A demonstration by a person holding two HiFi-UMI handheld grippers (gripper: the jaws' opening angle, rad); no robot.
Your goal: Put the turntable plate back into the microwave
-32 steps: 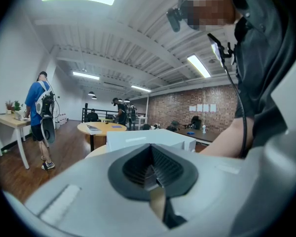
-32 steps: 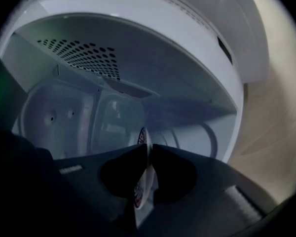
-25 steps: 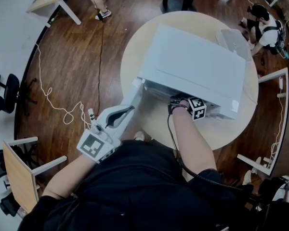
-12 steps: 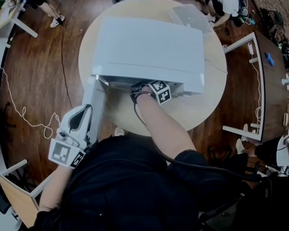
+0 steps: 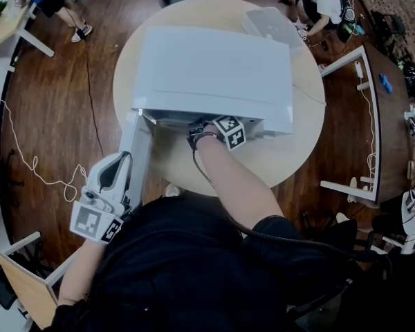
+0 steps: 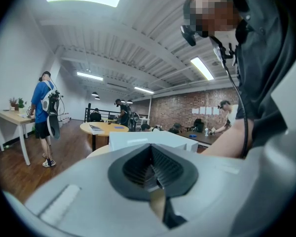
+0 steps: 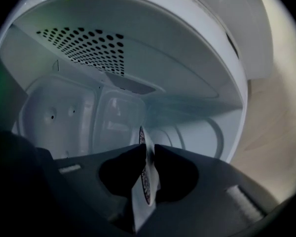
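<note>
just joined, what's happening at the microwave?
A person with tongs in each hand is refitting the turntable plate. The microwave sits on a round table with its door swung open. The right tongs are inside the cavity with the thin plate edge between them. Their jaws have just been opening, so release looks under way. The left tongs are shut and empty beside the door; I can't tell if they touch it.

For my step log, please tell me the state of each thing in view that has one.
microwave door: open.
turntable plate: inside the microwave, between the right tongs.
right tongs: just been opening, pads look to touch the plate.
left tongs: shut, empty.
</note>
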